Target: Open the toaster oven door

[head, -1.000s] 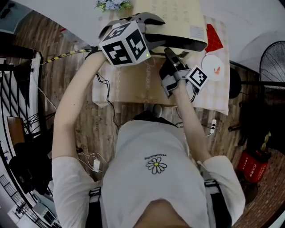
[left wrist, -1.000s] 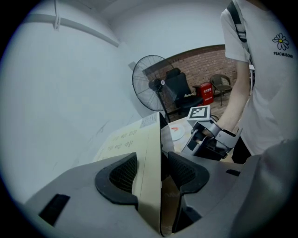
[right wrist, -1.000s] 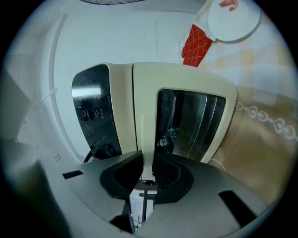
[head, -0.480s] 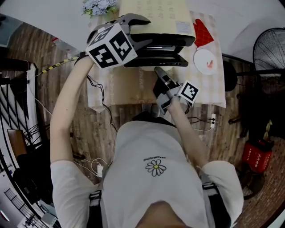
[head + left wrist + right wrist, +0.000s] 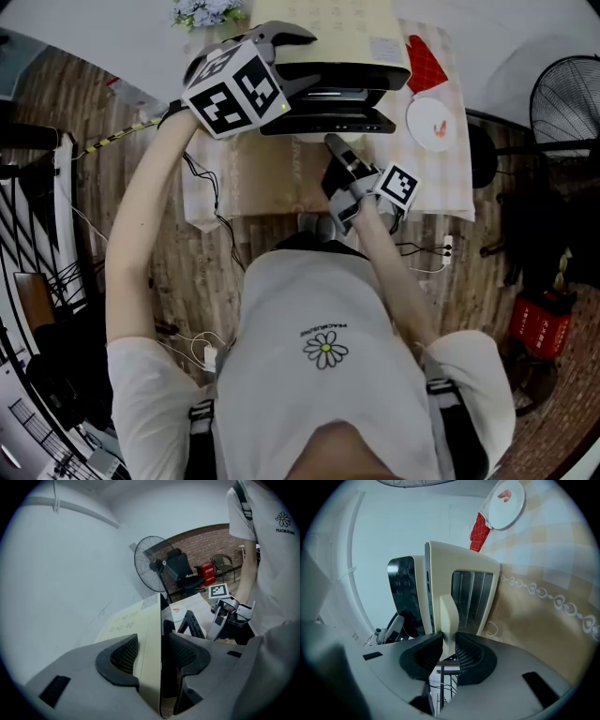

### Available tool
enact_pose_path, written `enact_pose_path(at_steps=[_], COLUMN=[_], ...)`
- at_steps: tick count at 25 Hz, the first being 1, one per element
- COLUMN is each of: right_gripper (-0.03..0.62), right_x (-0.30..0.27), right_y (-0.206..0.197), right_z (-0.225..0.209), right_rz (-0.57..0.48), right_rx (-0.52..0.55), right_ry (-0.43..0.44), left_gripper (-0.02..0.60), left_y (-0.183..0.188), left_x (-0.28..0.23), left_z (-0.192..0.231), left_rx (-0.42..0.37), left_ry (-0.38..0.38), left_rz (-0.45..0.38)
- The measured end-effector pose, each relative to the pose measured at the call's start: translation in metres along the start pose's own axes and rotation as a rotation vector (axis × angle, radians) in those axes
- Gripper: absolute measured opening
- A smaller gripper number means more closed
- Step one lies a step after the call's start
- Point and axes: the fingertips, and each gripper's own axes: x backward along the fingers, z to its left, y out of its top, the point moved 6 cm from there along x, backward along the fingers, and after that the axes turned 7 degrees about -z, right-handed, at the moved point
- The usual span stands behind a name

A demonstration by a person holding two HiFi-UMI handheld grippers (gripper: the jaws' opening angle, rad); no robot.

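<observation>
The oven (image 5: 337, 37) stands at the far edge of the worktop (image 5: 281, 178), front toward the person; its door (image 5: 323, 122) hangs out from the front toward the person, looking already well down.

The handle (image 5: 448, 616) sits right between the pads of the right claw (image 5: 449, 652), which is closed on it; in the right gripper view the pale bar runs up from between the pads, with the door's glass just to its right. So the door's free edge is at this claw and the hinge lies beyond it, low on the oven's front; any further pull would have to go down and toward the person, round that hinge line.

The left claw (image 5: 152, 651) is clamped over the oven's cream top panel at its left edge, one pad on top and one on the dark side; it looks to be bracing the body. The right claw is the one at the door.
</observation>
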Motion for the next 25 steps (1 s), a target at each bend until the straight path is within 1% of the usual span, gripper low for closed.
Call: enact_pose_path(at_steps=[8,13,25], right_gripper=[0.071,0.071,0.057], right_x=[0.006,0.014,0.031], right_y=[-0.004,-0.009,-0.02], right_z=[-0.004,-0.007,-0.024], right_rz=[-0.009,0.002,0.019], right_rx=[0.011,0.001,-0.009], right_ry=[-0.036,-0.07,-0.104], left_gripper=[0.222,0.222,0.221], left_y=[0.0,0.0,0.001], left_x=[0.0,0.001,0.002], left_z=[-0.001,-0.001,-0.001], left_rx=[-0.004,-0.005,-0.005], left_ry=[0.003,0.004,0.007], left_rz=[-0.002,-0.002,-0.003])
